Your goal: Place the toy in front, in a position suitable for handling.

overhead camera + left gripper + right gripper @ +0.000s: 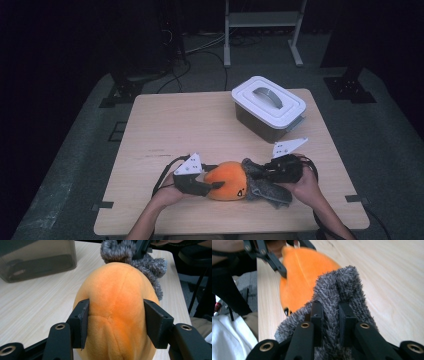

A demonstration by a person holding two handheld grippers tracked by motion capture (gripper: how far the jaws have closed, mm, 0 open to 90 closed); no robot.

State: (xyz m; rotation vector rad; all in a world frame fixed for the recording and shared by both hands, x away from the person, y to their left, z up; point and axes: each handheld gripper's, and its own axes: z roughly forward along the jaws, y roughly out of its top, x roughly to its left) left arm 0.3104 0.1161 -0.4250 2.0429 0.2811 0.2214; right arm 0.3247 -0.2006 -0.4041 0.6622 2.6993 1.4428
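1. Orange plush toy (pixel 227 181), lying on the wooden table (pixel 175 125) near its front edge, between the two hands. Its long axis runs left to right across the high view, roughly parallel to that edge. The rounded orange end points toward the person's left; the end covered by the grey fuzzy wrap (pixel 265 186) points toward the person's right. Small dark markings sit low on the side facing the person.
2. Left gripper (pixel 212 184), held level and aimed along the toy's axis. In the left gripper view its two black jaws stand on either side of the orange body (pixel 117 305), pads pressed against the plush flanks, so the toy is clamped at moderate width.
3. Right gripper (pixel 260 172), aimed toward the left gripper from the opposite end. In the right gripper view its jaws are drawn close together, pinching a fold of the grey wrap (pixel 337 297) between them.
4. Lidded storage box (pixel 268 106), white lid with grey handle, standing on the far right part of the table, well apart from the toy.
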